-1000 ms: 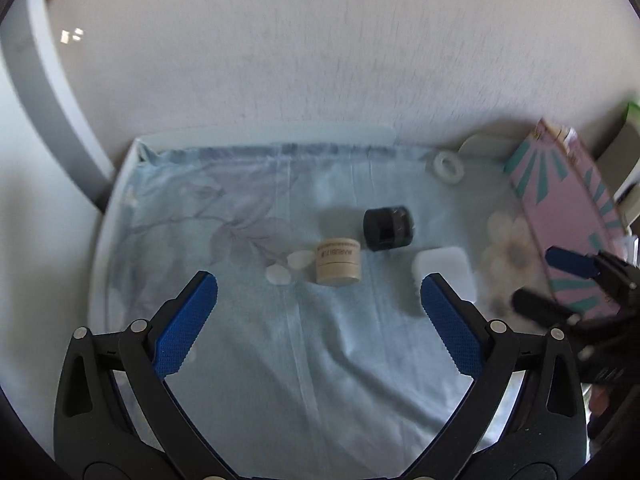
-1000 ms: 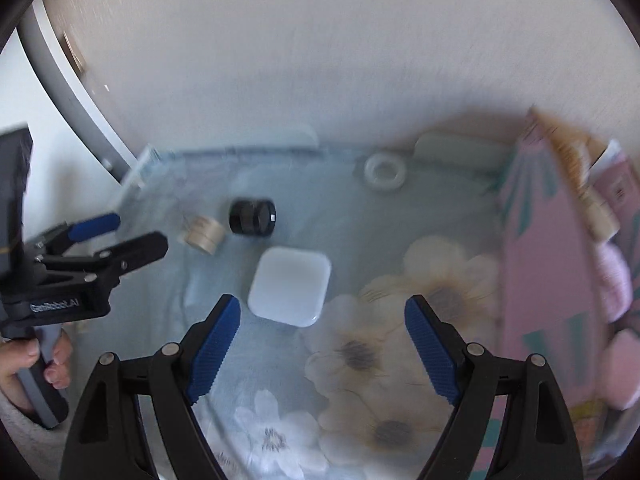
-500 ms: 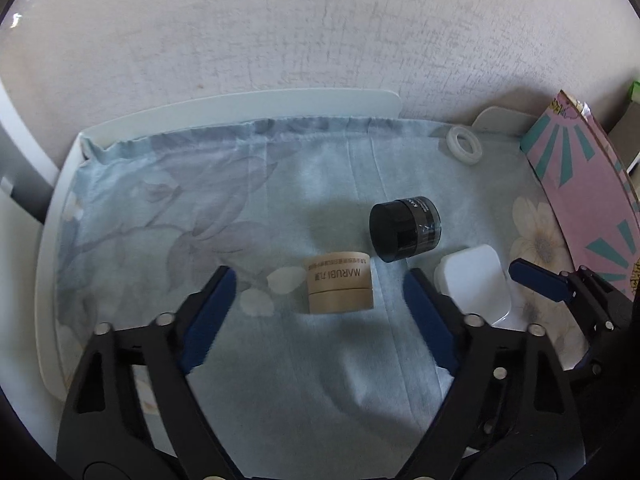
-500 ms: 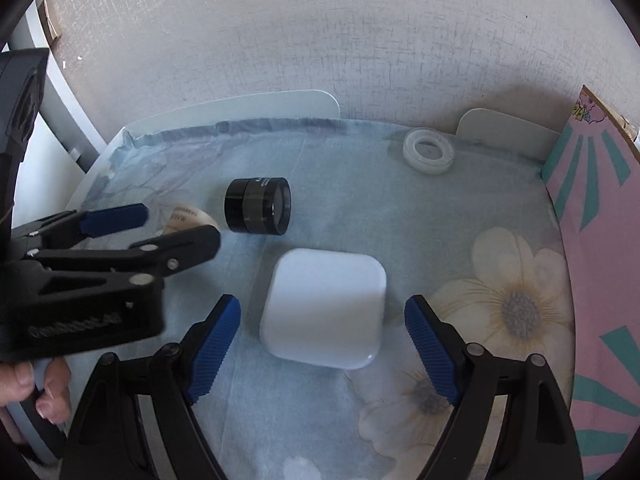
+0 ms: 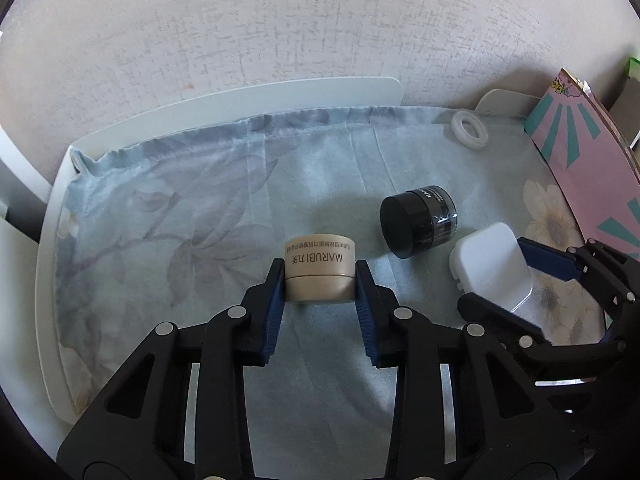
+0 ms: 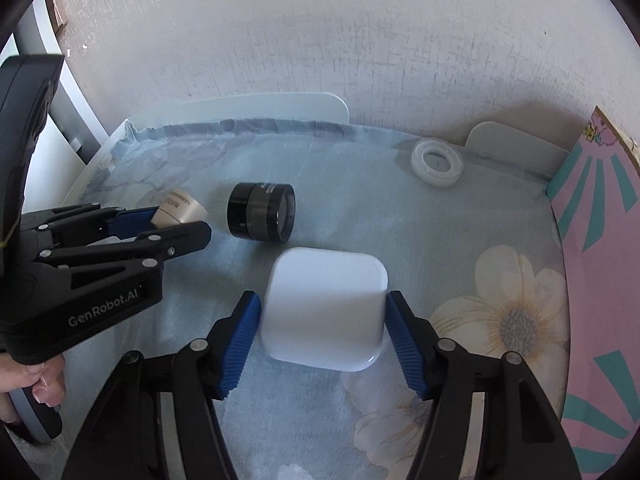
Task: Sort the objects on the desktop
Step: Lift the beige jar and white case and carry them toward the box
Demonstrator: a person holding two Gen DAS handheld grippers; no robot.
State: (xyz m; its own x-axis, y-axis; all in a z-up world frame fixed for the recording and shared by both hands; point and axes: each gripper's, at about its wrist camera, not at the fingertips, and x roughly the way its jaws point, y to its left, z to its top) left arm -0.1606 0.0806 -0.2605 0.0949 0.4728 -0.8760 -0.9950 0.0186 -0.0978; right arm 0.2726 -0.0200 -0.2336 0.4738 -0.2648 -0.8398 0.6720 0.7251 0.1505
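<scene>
My left gripper (image 5: 319, 280) is shut on a beige MARUBI cream jar (image 5: 319, 272) that sits on the floral cloth (image 5: 200, 216). The jar also shows in the right wrist view (image 6: 180, 212), between the left gripper's fingers (image 6: 136, 216). My right gripper (image 6: 323, 312) is shut on a white rounded square box (image 6: 324, 312); the box also shows in the left wrist view (image 5: 492, 264). A black jar (image 5: 418, 226) lies on its side between the two, also seen in the right wrist view (image 6: 262, 216).
A white tape ring (image 6: 437, 163) lies at the back right of the cloth. A pink and teal box (image 6: 600, 264) stands along the right edge. A white tray rim (image 5: 256, 100) and a textured wall close the back.
Both grippers moved forward and closed: the left onto the beige jar, the right onto the white box.
</scene>
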